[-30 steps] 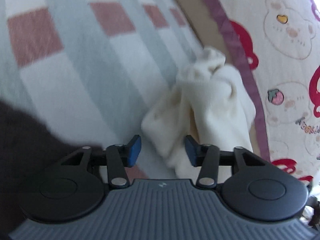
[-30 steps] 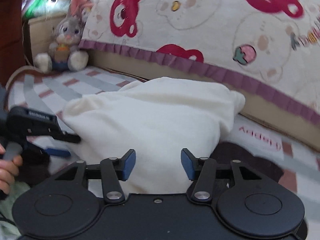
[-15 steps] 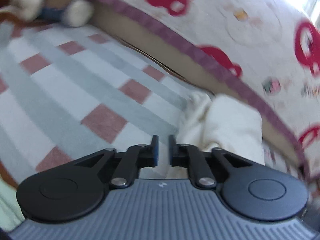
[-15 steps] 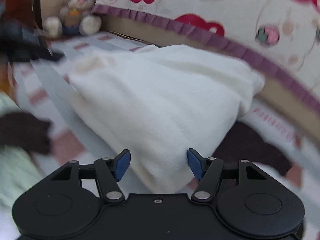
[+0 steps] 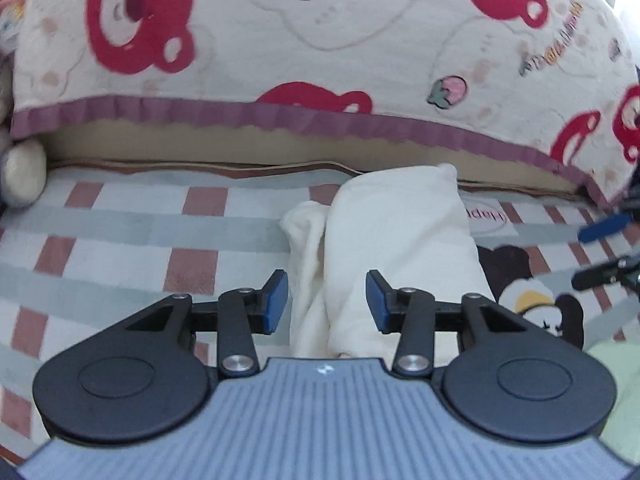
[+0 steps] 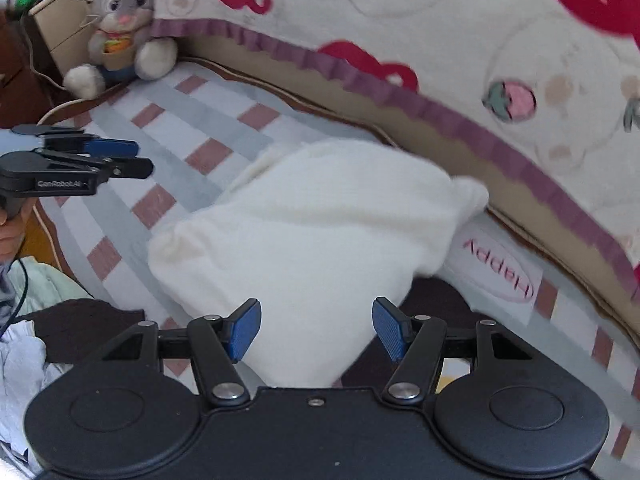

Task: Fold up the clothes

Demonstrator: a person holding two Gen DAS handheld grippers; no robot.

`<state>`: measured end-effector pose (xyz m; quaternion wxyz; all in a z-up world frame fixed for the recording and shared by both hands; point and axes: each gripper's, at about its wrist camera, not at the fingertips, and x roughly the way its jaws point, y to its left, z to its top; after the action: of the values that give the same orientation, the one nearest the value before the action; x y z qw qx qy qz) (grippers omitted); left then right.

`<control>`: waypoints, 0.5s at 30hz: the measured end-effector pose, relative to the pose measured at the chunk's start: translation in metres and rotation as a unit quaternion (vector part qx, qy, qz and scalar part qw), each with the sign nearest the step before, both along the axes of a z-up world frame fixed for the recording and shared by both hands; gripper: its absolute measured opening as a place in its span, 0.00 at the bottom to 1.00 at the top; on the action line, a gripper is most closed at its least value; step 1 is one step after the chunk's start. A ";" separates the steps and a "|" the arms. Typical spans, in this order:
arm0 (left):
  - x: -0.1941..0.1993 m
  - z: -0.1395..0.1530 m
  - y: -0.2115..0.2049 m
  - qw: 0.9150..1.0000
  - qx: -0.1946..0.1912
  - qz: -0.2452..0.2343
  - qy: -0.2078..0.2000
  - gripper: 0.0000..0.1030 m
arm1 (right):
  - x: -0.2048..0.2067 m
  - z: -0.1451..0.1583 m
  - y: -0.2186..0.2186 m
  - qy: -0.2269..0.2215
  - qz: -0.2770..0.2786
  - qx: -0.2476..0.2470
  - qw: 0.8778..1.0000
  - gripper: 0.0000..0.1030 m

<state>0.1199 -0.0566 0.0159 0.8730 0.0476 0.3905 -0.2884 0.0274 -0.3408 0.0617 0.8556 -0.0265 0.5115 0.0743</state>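
Observation:
A folded cream fleece garment [image 5: 392, 236] lies on the checked bed sheet [image 5: 132, 224], close to the cartoon-bear quilt. It also shows in the right wrist view [image 6: 312, 232]. My left gripper [image 5: 326, 300] is open and empty, with its near end of the garment between the blue pads. My right gripper [image 6: 316, 330] is open and empty, just in front of the garment's near edge. The left gripper shows from the side in the right wrist view [image 6: 116, 156], held above the sheet.
A bear-print quilt [image 5: 320, 48] with purple trim borders the far side. A plush rabbit [image 6: 120, 28] sits at the far left. A dark brown cloth [image 6: 436, 308] lies by the garment. Pale green [image 6: 44, 284] and white [image 6: 20, 360] clothes lie at the near left.
My left gripper has turned to face the quilt and the garment and went from nearly shut half a second ago to open. My right gripper has drawn back a little from the garment.

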 end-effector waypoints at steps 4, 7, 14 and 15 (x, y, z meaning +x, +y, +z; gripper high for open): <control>-0.007 0.008 0.003 0.999 0.029 -0.029 -0.006 0.41 | 0.019 -0.017 -0.023 -0.025 -0.043 0.089 0.995 0.65; -0.013 0.010 0.009 0.997 0.053 -0.056 0.001 0.41 | 0.048 -0.046 -0.035 -0.044 -0.066 0.144 0.986 0.64; 0.003 -0.019 0.027 0.995 0.059 -0.063 0.039 0.41 | 0.141 -0.111 -0.022 -0.051 -0.111 0.127 0.984 0.29; 0.010 -0.026 0.025 0.997 0.038 -0.060 0.039 0.41 | 0.146 -0.113 -0.022 -0.059 -0.114 0.108 0.986 0.29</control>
<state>0.1298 -0.0318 -0.0104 0.8356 0.0930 0.4314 -0.3270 0.1735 -0.3623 -0.0512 0.8848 0.1207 0.4491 0.0294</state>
